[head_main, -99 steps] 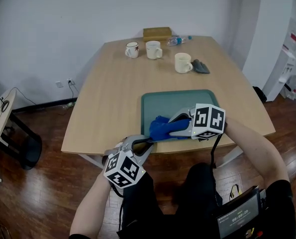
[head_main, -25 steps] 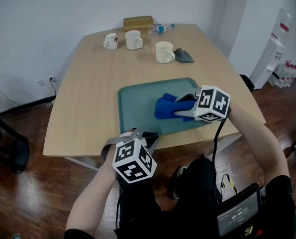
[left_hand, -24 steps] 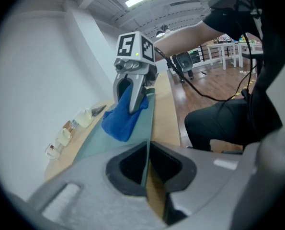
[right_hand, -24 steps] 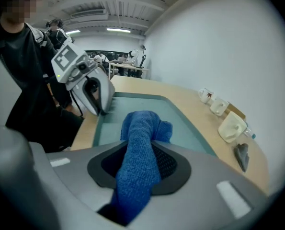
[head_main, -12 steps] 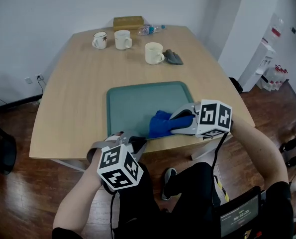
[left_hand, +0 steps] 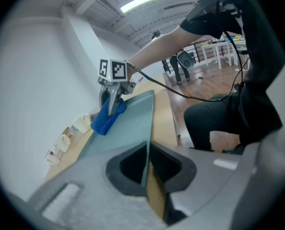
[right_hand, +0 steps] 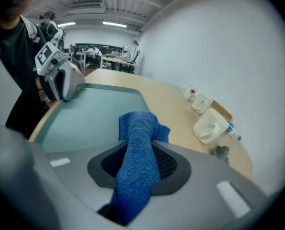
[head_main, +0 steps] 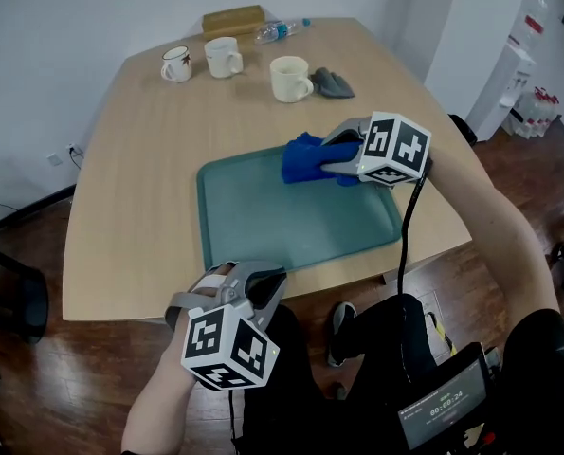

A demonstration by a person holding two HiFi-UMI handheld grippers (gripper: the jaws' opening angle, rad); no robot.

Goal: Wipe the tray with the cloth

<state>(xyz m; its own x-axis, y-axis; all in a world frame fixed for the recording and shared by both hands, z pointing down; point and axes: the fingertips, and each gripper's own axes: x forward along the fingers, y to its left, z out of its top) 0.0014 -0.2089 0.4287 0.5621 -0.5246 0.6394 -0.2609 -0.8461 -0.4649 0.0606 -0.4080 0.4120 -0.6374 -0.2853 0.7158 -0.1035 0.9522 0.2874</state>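
Right gripper (head_main: 331, 162): jaws clamped on the blue cloth (right_hand: 137, 162); the cloth is bunched between them and spills past their tips
Cloth: pressed on the teal tray (head_main: 282, 221) at its far edge, towards the far right corner
Left gripper (head_main: 261, 282): jaws almost together, pinching the tray's thin near rim by the near left corner
Tray: flat on the wooden table (head_main: 139, 188), close to its near edge
Beyond the tray: cream mug (head_main: 289, 79) with a grey rag (head_main: 332, 83) just beside it
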